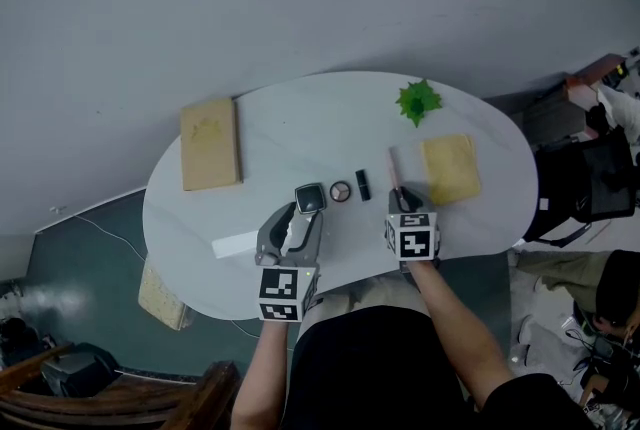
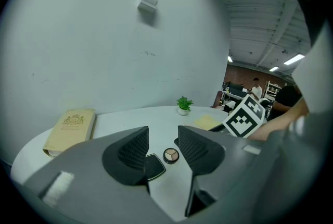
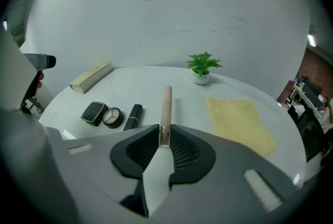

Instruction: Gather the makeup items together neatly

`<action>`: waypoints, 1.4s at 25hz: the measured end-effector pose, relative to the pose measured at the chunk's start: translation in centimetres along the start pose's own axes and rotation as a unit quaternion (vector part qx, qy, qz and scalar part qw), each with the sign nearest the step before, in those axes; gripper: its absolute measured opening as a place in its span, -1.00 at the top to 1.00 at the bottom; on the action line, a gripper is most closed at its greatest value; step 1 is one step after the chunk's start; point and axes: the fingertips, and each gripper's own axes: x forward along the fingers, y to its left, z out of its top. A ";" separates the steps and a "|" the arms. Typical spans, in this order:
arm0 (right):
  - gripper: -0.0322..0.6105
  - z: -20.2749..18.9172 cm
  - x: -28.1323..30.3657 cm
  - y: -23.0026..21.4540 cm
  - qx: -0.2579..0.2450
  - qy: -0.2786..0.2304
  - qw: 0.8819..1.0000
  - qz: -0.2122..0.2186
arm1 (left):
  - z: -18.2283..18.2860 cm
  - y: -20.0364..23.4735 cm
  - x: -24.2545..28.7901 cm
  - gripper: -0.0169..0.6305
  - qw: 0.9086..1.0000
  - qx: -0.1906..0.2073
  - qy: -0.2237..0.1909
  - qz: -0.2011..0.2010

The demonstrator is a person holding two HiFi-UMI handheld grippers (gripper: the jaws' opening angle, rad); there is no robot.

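Note:
On the white oval table (image 1: 300,128) lie a black square compact (image 1: 311,197), a round eyeshadow pan (image 1: 341,190) and a black lipstick (image 1: 363,184), side by side near the front middle. My left gripper (image 1: 303,216) stands open just short of the compact (image 2: 152,165), with bare table between its jaws and the round pan (image 2: 171,154) beyond. My right gripper (image 1: 403,201) is shut on a slim pink stick (image 3: 166,108) that points away over the table, right of the lipstick (image 3: 133,116), pan (image 3: 112,117) and compact (image 3: 94,112).
A tan book (image 1: 210,143) lies at the table's left. At the right lies a yellow cloth (image 1: 450,168), with a small green plant (image 1: 418,102) behind it. A white strip (image 1: 236,244) lies near the front edge. Chairs and a person stand off to the right.

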 end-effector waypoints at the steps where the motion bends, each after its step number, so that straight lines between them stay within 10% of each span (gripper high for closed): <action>1: 0.68 -0.2 0.2 0.3 -0.005 0.003 1.000 0.003 | -0.1 0.1 0.0 0.41 1.000 0.000 0.000 -0.001; 35: 0.62 -2.4 3.0 2.2 -0.043 0.030 0.999 0.002 | -0.8 1.5 -0.8 0.41 1.000 0.005 0.003 -0.008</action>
